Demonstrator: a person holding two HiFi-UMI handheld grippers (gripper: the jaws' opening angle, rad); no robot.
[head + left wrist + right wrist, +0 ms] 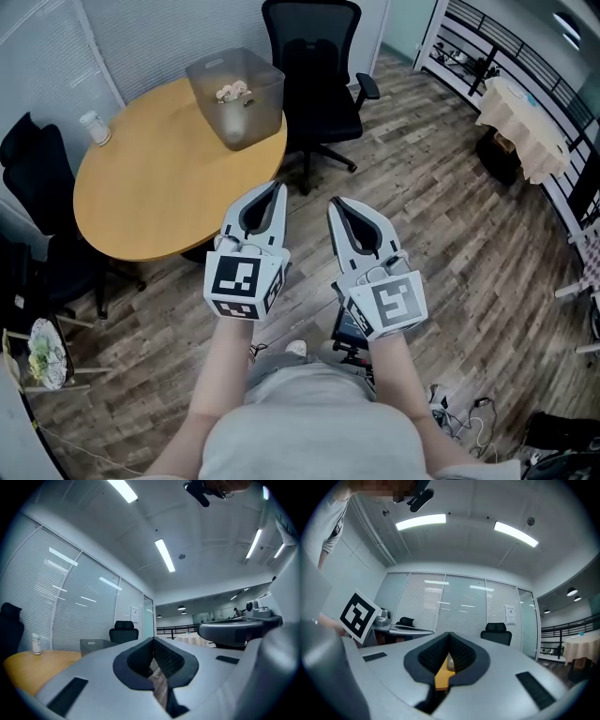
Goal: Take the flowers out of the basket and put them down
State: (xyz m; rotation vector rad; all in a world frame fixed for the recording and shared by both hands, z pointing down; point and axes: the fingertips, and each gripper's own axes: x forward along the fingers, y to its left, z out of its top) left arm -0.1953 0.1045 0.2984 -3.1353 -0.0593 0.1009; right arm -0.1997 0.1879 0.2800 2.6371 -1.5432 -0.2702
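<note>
The step in hand is, by my reading, the approach. Both grippers hang over the wooden floor, well short of the round table (159, 183). To do it well, bring them toward 11 o'clock and open one pair of jaws before reaching the rim. Then come down from above into the translucent basket (261, 111), so its wall is not knocked (it looks light and could slide).

The left gripper (277, 187) has its jaws clenched together with nothing between them. The right gripper (335, 202) is likewise closed and empty, and each gripper's own view shows the pads meeting.

The flowers (232, 92) lie inside the basket, which stands on the table's far edge. They are well apart from both jaw tips, at about 11 o'clock from the left gripper.
</note>
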